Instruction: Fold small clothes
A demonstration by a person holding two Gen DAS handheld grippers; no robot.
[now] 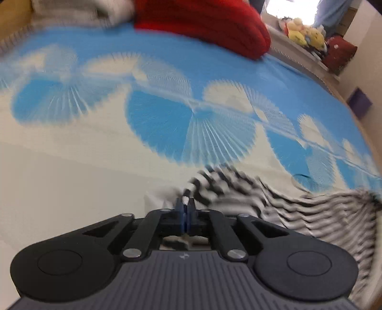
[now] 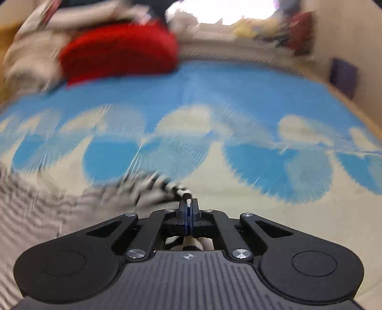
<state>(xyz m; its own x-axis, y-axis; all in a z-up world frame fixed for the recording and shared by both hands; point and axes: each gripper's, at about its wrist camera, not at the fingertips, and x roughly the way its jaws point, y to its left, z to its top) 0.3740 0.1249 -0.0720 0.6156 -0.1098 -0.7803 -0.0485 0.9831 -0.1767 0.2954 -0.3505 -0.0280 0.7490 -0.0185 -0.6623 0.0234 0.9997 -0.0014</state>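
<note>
A black-and-white striped garment [image 1: 298, 207] lies on a blue-and-cream patterned bedspread [image 1: 167, 71]. In the left wrist view my left gripper [image 1: 185, 202] is shut on a bunched edge of it, and the cloth trails off to the right. In the right wrist view my right gripper [image 2: 188, 202] is shut on another edge of the striped garment [image 2: 71, 202], whose cloth spreads to the left. Striped fabric also shows beneath each pair of fingers. Both views are blurred.
A red cushion [image 1: 210, 26] lies at the far side of the bed, beside pale bedding [image 1: 78, 12]. Soft toys [image 1: 305, 33] sit on a ledge beyond. A wall with a purple square [image 1: 359, 103] runs along the right. The red cushion [image 2: 119, 52] is far left in the right wrist view.
</note>
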